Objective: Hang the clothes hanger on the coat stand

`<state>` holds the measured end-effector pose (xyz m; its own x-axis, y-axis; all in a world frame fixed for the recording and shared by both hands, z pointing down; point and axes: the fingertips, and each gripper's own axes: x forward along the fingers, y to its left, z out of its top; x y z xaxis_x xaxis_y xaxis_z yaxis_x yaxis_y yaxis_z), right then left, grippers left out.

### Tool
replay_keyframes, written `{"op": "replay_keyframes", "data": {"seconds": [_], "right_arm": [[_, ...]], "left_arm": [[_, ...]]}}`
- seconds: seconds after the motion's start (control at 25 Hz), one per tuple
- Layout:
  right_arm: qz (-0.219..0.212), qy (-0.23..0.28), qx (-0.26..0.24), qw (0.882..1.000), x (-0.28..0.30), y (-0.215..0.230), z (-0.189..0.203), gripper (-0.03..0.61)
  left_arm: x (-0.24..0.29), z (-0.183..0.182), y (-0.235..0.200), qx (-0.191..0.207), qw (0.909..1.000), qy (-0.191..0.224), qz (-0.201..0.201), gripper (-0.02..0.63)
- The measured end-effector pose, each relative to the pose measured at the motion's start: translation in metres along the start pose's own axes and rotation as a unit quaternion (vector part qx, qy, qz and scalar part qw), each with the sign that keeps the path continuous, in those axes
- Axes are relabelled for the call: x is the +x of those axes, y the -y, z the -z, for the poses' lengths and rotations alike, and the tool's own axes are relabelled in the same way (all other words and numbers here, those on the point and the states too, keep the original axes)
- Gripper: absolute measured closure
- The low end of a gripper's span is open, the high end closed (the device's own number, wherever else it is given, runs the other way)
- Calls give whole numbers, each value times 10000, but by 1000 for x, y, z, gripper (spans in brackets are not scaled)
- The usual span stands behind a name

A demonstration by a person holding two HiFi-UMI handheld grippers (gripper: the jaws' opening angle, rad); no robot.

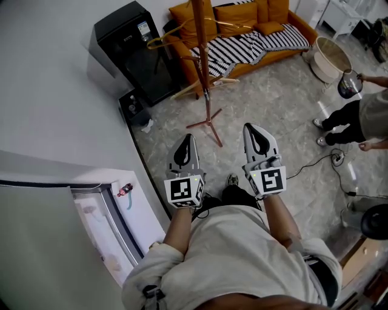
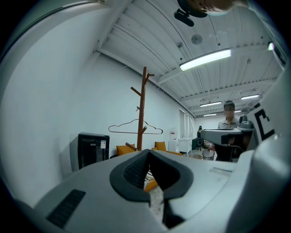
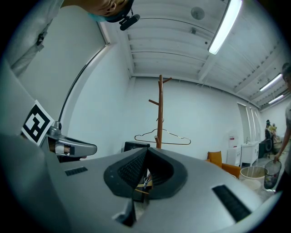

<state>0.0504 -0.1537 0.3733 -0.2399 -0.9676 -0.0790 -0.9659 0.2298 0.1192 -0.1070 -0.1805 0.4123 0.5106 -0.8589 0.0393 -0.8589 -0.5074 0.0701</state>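
Left gripper point(image 1: 187, 140) was held level, its jaws pressed together with nothing between them. Ahead of it and a little to its right, well apart across the floor point(image 1: 273, 91), the hanger point(image 2: 129, 132) hung on the wooden coat stand point(image 1: 202, 54), with a black cabinet point(image 1: 130, 42) to the stand's left and an orange sofa point(image 1: 242, 15) behind. Right gripper point(image 1: 252, 128), just beside the left one, was closed and empty too, the hanger ahead to its left.

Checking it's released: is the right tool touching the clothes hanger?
Apart. The head view shows the shut right tool near the person's body, while the clothes hanger hangs on the coat stand, open floor between them.
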Motion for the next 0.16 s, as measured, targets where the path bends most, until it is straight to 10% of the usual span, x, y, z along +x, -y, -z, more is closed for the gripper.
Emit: {"op": "replay_keyframes", "data": {"seconds": [0.16], "right_arm": [[16,-25,23,10000,2,3,1,574]], "left_arm": [[3,-1,0,12,10000,-2,6,603]]}}
